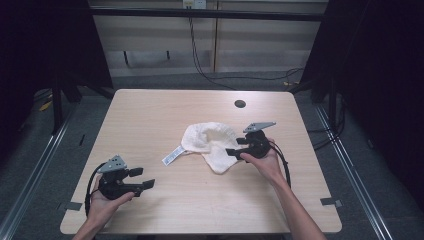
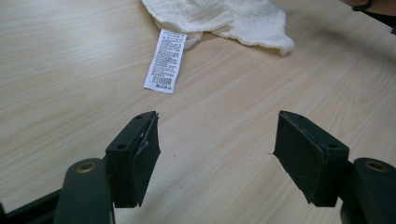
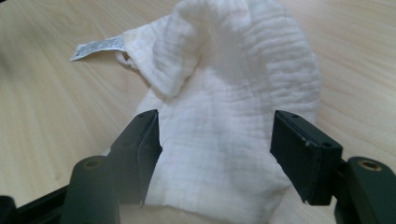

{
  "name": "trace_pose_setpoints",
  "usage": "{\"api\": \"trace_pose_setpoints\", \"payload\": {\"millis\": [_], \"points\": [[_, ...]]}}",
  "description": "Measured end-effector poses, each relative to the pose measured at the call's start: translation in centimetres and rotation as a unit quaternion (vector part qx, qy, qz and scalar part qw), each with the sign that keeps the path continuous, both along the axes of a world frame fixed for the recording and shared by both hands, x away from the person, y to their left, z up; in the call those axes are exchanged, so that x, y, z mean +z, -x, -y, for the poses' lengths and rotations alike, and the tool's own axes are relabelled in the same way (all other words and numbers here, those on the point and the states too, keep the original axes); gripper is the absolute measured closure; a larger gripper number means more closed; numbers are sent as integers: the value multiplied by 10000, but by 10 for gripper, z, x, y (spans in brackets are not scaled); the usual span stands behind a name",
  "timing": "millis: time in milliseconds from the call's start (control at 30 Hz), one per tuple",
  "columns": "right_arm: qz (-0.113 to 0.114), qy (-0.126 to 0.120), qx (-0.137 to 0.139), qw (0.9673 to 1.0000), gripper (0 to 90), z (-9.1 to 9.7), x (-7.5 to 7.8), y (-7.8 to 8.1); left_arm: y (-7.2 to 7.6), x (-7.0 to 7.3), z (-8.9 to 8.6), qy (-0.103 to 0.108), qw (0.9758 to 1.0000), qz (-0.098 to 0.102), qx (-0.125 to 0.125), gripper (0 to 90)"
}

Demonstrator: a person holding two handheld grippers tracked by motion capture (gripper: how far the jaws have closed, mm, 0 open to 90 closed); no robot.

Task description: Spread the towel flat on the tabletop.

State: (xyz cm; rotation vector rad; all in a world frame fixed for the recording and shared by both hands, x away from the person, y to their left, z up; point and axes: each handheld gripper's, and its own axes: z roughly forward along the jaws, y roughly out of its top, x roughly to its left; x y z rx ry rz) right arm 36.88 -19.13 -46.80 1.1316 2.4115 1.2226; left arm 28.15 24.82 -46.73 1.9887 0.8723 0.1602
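A crumpled white cloth [image 1: 210,142] lies near the middle of the wooden table [image 1: 150,110], with a printed care label [image 1: 173,155] sticking out at its left. My right gripper [image 1: 235,147] is at the cloth's right edge, open, its jaws spread over the cloth [image 3: 224,116] without closing on it. My left gripper [image 1: 142,178] rests near the front left of the table, open and holding nothing. In the left gripper view the label [image 2: 165,61] and the cloth [image 2: 219,18] lie ahead of the spread jaws.
A round cable hole [image 1: 240,104] sits at the table's far right. Cables [image 1: 200,65] run across the floor behind the table. Dark frames stand at both sides.
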Motion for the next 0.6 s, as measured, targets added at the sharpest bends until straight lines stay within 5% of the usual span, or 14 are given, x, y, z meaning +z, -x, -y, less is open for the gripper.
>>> {"api": "trace_pose_setpoints", "payload": {"millis": [433,600], "points": [[-275,317,-221,9989,323,-12,-33,-21,-1,-1,4,9,9999,5,-129,289],[-106,582,-184,9981,337,-16,-38,-19,0,-1,5,10,9999,27,-153,288]]}}
